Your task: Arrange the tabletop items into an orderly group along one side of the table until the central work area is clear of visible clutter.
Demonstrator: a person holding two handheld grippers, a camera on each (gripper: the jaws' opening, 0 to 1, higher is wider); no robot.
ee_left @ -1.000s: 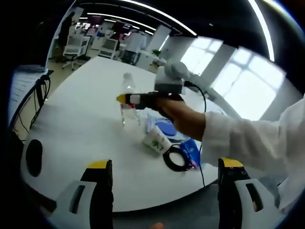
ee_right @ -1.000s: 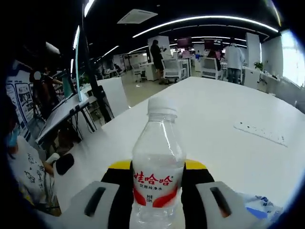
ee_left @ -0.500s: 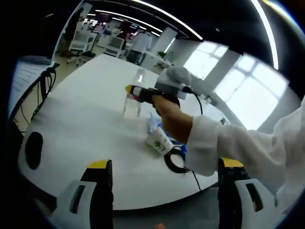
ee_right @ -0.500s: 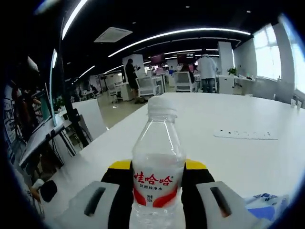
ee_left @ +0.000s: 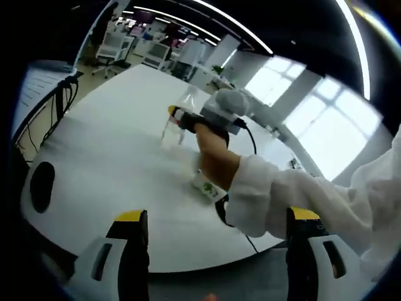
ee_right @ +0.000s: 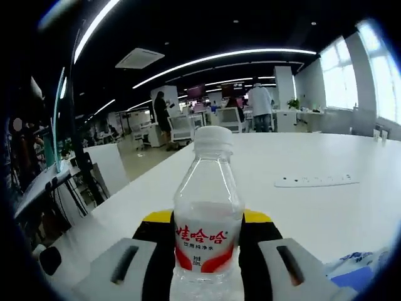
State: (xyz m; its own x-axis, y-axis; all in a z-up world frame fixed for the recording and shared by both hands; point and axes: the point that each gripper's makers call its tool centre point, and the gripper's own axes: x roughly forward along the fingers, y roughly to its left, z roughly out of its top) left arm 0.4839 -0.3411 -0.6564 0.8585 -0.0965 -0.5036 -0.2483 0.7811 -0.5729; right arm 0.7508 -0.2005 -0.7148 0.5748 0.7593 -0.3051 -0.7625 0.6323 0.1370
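A clear water bottle (ee_right: 207, 213) with a white cap and a red label stands upright between the jaws of my right gripper (ee_right: 207, 244), which is shut on it. In the left gripper view the same bottle (ee_left: 173, 120) is held over the white table (ee_left: 106, 163) by the right gripper (ee_left: 178, 116), with a hand and a white sleeve behind it. A white cup (ee_left: 205, 185) with green print lies on its side near a black cable coil (ee_left: 220, 210), both partly hidden by the arm. My left gripper (ee_left: 213, 251) is open, with nothing between its jaws, off the table's near edge.
A black oval object (ee_left: 42, 186) lies at the table's left end. A white power strip (ee_right: 316, 181) lies far out on the table, and a blue and white packet (ee_right: 360, 266) is at the lower right. Office chairs, desks and people stand in the background.
The right gripper has carried the bottle farther out over the table, away from the cup and cable. The arm now covers more of the clutter. The left gripper has stayed open.
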